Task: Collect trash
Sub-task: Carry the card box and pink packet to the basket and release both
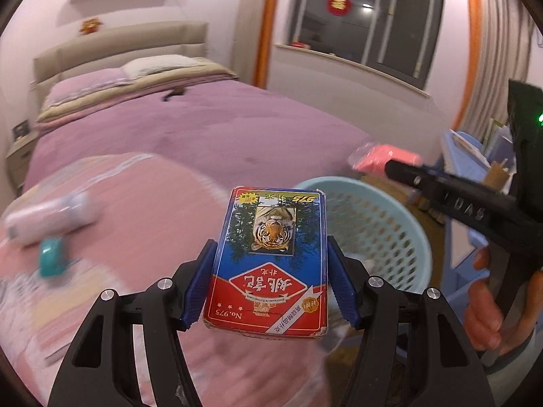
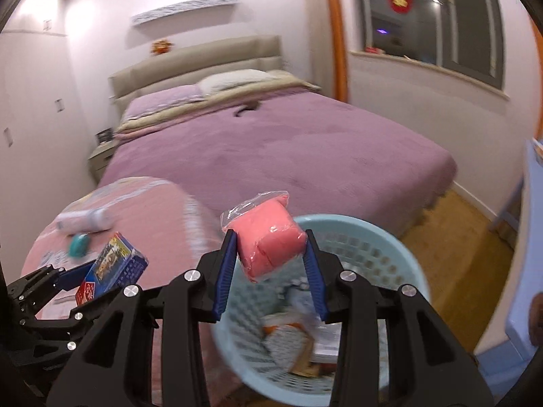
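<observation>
My left gripper is shut on a blue and red playing-card box with a tiger picture, held above the pink quilt beside the basket. The same box shows at lower left in the right wrist view. My right gripper is shut on a pink packet in clear wrap, just over the near rim of the light blue mesh basket. The basket holds several pieces of trash. In the left wrist view the basket stands right of the box, and the pink packet hangs above it.
A white tube and a teal object lie on the pink quilt at left. A purple bed fills the middle. A blue table stands at right, with wooden floor behind the basket.
</observation>
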`<action>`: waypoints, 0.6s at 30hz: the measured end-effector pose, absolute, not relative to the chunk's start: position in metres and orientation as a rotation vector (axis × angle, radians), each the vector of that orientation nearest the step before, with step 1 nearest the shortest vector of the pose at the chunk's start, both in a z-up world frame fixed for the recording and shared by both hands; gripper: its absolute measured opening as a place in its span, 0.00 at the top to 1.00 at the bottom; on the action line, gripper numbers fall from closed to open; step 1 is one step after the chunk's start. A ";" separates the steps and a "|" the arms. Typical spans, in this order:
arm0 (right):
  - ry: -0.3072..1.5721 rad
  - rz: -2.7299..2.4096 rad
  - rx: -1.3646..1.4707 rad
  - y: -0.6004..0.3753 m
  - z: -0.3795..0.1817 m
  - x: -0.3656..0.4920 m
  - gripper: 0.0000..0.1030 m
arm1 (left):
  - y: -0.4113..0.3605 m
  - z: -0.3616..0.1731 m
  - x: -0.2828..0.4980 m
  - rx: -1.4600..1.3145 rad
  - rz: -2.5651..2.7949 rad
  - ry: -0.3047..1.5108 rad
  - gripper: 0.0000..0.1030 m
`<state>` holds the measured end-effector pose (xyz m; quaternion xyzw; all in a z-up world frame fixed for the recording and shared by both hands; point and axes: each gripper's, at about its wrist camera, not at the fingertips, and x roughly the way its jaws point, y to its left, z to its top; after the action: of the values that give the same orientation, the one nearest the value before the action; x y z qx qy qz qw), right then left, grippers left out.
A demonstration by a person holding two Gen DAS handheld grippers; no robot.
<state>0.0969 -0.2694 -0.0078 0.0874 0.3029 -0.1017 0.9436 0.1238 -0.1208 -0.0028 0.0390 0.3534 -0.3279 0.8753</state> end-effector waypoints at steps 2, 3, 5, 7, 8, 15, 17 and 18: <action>0.634 -0.256 0.210 -0.289 -0.014 0.096 0.65 | -0.146 -0.006 0.128 0.080 -0.724 0.759 0.41; 0.646 -0.281 0.240 -0.300 -0.019 0.096 0.65 | -0.154 -0.008 0.131 0.082 -0.731 0.764 0.41; 0.664 -0.301 0.282 -0.313 -0.028 0.096 0.65 | -0.179 -0.012 0.139 0.086 -0.750 0.778 0.41; 0.689 -0.325 0.311 -0.324 -0.036 0.098 0.63 | -0.190 -0.013 0.143 0.093 -0.755 0.778 0.40; 0.699 -0.337 0.315 -0.327 -0.039 0.100 0.63 | -0.195 -0.014 0.145 0.100 -0.753 0.775 0.38; 0.718 -0.361 0.357 -0.338 -0.047 0.104 0.53 | -0.189 -0.023 0.152 0.116 -0.721 0.771 0.22; 0.715 -0.355 0.353 -0.332 -0.045 0.105 0.53 | -0.174 -0.023 0.152 0.095 -0.711 0.772 0.22; 0.710 -0.350 0.347 -0.329 -0.043 0.106 0.53 | -0.167 -0.021 0.151 0.093 -0.707 0.760 0.22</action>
<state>0.1056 -0.3286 -0.0426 0.1680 0.3440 -0.1698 0.9081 0.1511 -0.1668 -0.0211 0.0444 0.3632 -0.3377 0.8672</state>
